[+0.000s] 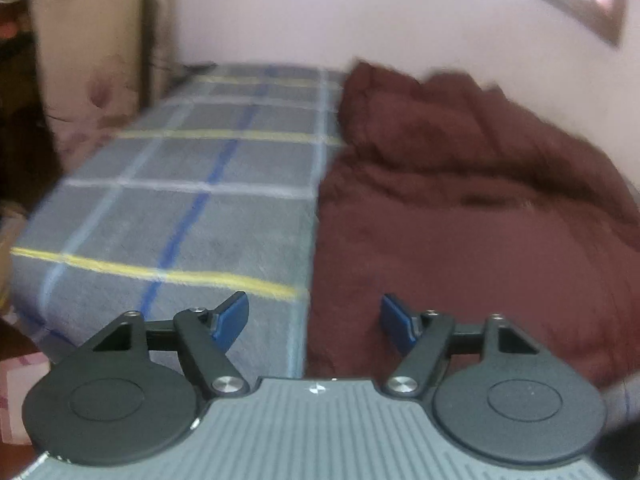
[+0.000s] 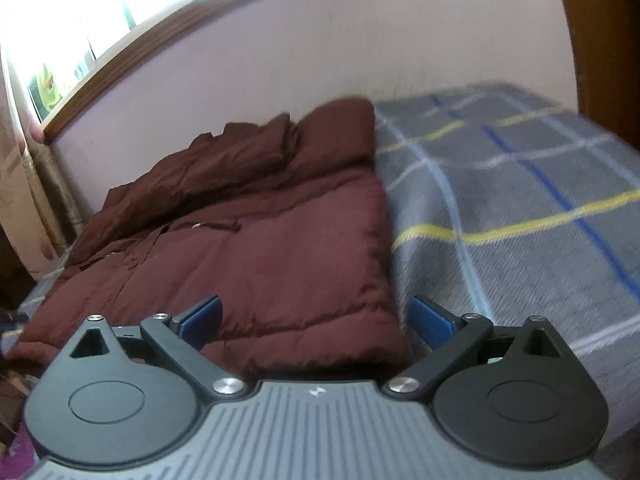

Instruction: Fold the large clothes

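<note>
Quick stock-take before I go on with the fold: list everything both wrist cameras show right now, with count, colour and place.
Puffer jacket: one, dark maroon, quilted, lying on the bed against the wall, its straight edge meeting the bare blanket.
Blanket: one, grey plaid with blue, yellow and pale stripes, covering the bed.
Wall: pale pink, behind the bed.
Window: one, bright, brown wooden frame, above the jacket.
Curtain: one, pale patterned, at the left edge of the right wrist view.
Left gripper: black with blue pads, jaws apart, nothing between them, over the jacket's edge.
Right gripper: black with blue pads, jaws apart, straddling the jacket's near corner without pressing it.
</note>
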A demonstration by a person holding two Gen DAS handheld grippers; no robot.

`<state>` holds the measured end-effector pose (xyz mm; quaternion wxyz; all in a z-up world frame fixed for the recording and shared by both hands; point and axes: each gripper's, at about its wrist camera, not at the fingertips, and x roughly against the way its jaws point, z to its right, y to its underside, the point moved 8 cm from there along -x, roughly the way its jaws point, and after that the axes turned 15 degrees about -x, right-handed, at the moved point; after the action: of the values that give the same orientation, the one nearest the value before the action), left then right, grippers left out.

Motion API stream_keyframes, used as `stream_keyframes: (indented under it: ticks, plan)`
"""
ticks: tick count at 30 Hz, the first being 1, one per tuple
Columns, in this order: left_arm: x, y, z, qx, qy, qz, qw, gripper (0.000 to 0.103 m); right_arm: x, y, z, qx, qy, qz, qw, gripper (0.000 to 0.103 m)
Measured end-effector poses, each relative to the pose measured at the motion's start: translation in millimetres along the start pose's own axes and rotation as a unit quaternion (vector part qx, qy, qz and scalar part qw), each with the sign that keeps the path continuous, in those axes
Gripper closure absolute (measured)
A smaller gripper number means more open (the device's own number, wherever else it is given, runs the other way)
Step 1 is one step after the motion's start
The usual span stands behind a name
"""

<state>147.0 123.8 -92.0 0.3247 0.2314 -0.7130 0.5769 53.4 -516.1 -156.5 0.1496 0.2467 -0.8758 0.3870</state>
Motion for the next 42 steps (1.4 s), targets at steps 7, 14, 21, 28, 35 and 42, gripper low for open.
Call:
stream_keyframes:
  ticks: [7,14,21,28,35,42]
  plan:
    - [-7.6,15.2,12.9,0.056,0.115,0.024,0.9915,0.054,0.0,7.8,-0.4,-0.016,-0.036,-0.021,0.999,0.007]
    - [-4.9,12.1,23.5,0.048,0.142,0.035,0.9881,0.073,1.4,2.1,4.3,-0.052,-0.049,-0.056,0.996,0.080]
    - [0.5,21.9,18.7,0.042,0.146,0.046,0.9874,0.029,3.6,-6.4,13.5,-0.100,-0.091,-0.050,0.990,0.074]
    - [-6.5,12.1,39.6,0.016,0.122,0.046,0.9913,0.071,-22.4,-2.4,17.0,-0.140,-0.090,-0.051,0.985,0.084]
    - [6.1,5.1,36.2,0.027,0.108,0.055,0.9922,0.083,-6.1,-7.3,7.6,-0.175,-0.138,-0.035,0.974,0.090]
    - [33.9,5.3,27.8,0.035,0.094,0.071,0.9924,0.086,17.4,2.9,-8.1,-0.212,-0.185,-0.033,0.959,0.091]
